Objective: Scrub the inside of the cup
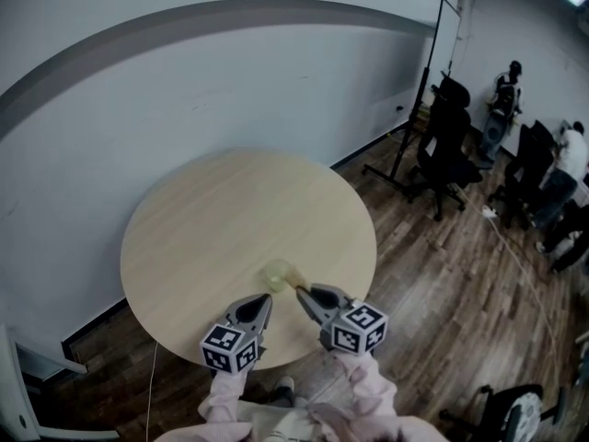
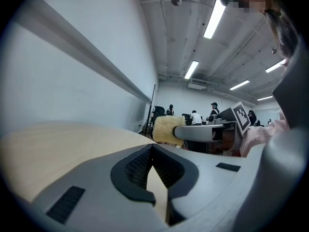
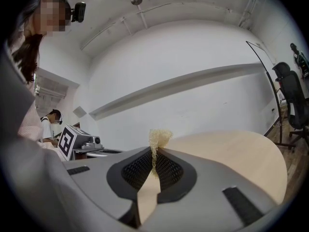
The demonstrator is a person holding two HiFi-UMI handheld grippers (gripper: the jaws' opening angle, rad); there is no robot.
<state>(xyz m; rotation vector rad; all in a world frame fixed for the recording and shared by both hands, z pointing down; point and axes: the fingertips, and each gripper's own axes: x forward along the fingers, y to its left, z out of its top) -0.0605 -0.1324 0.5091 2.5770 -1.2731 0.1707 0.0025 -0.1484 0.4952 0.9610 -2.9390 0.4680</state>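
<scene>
Sponge point(image 1: 277, 273) pinched tight in the right claw point(image 1: 300, 291) over the round wooden surface point(image 1: 184, 238)
left claw point(image 1: 266, 298) clenched shut on nothing, hanging just beside it

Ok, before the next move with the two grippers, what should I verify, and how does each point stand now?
1. Sponge gripped by right gripper: ok, pinched between its jaws.
2. Left gripper ready to take something: not ok, shut and empty.
3. Cup in sight: not ok, none shows on the table in any view.
4. Grippers apart from each other: ok.
5. Sponge wet or soapy: cannot tell.
</scene>
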